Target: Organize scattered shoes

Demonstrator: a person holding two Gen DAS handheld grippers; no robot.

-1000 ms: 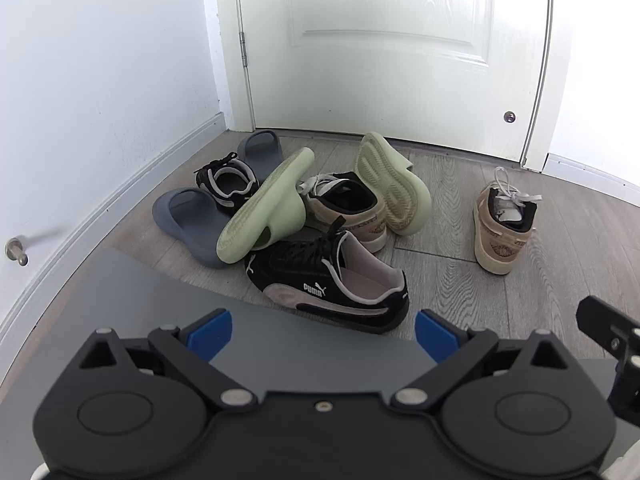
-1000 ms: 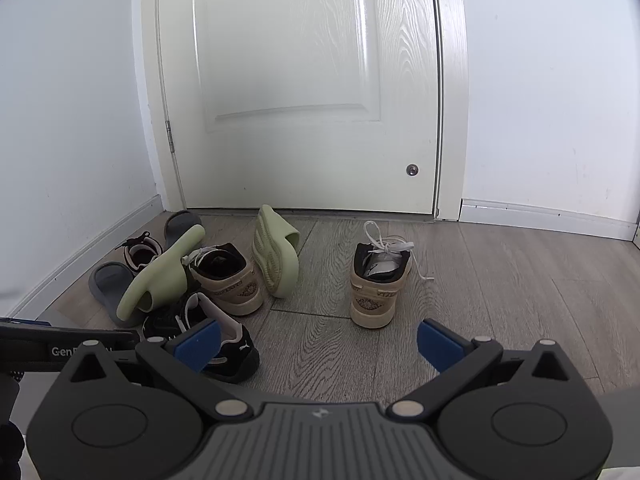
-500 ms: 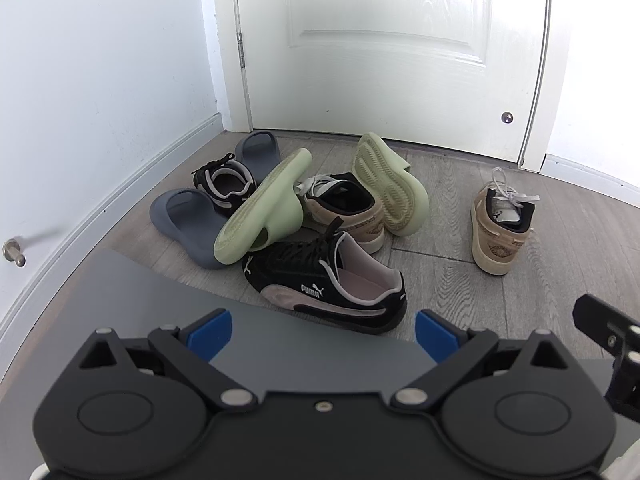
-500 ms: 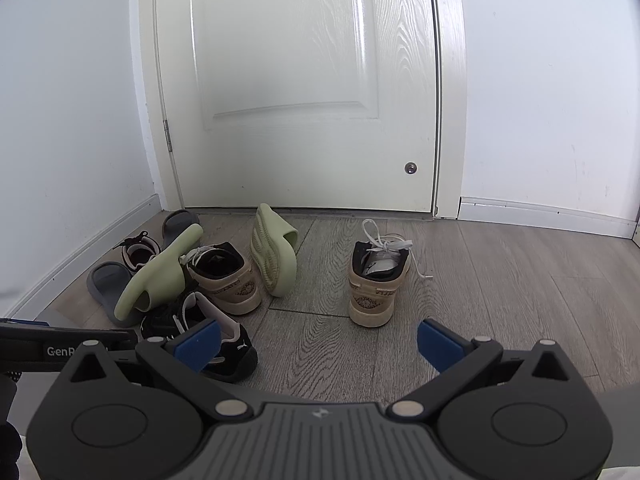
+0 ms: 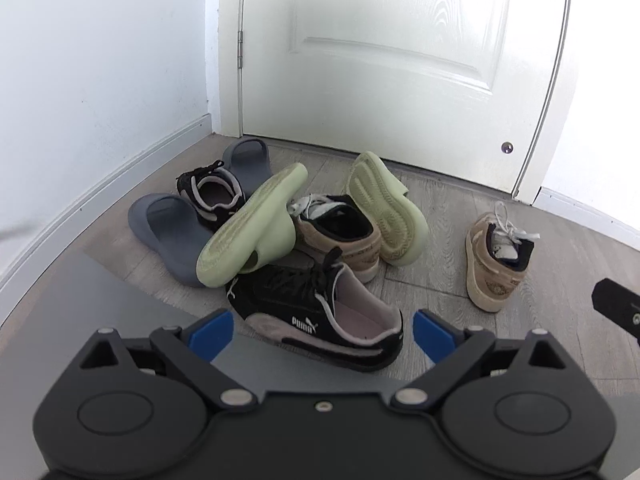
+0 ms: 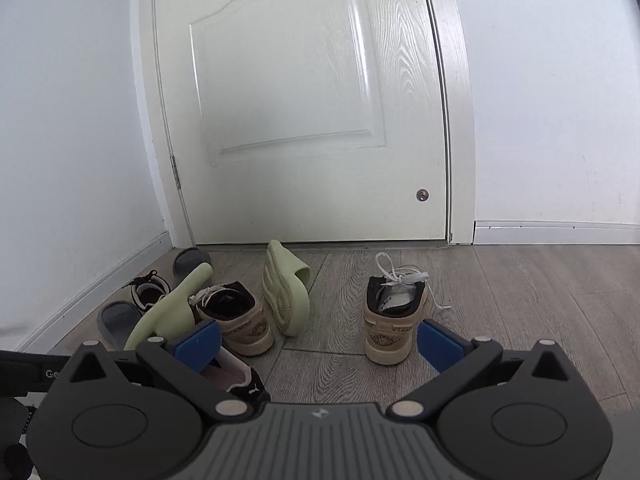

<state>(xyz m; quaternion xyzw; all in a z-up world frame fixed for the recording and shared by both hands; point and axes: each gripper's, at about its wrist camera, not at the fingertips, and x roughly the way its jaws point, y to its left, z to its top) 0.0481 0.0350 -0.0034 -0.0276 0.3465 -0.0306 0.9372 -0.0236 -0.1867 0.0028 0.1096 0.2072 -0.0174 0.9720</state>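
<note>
Several shoes lie jumbled on the wood floor before a white door. A black Puma sneaker (image 5: 320, 316) lies nearest, between the open jaws of my left gripper (image 5: 322, 330), untouched. Behind it a green slide (image 5: 252, 226) leans on a grey slide (image 5: 168, 232). A second black sneaker (image 5: 212, 194), a tan sneaker (image 5: 340, 232), another green slide (image 5: 386, 208) on its edge and a far grey slide (image 5: 250, 158) sit around them. A lone tan sneaker (image 6: 394, 320) stands apart at the right, just ahead of my open right gripper (image 6: 318, 344).
The white door (image 6: 304, 100) closes off the back, with white walls and baseboard (image 5: 100, 196) on the left and right. Bare floor (image 6: 540, 300) stretches to the right of the lone tan sneaker. A grey flat surface (image 5: 100, 304) lies under the left gripper.
Both grippers have come a little closer to the shoes and both views have tilted upward. No shoe has moved and the jaws stay open.
</note>
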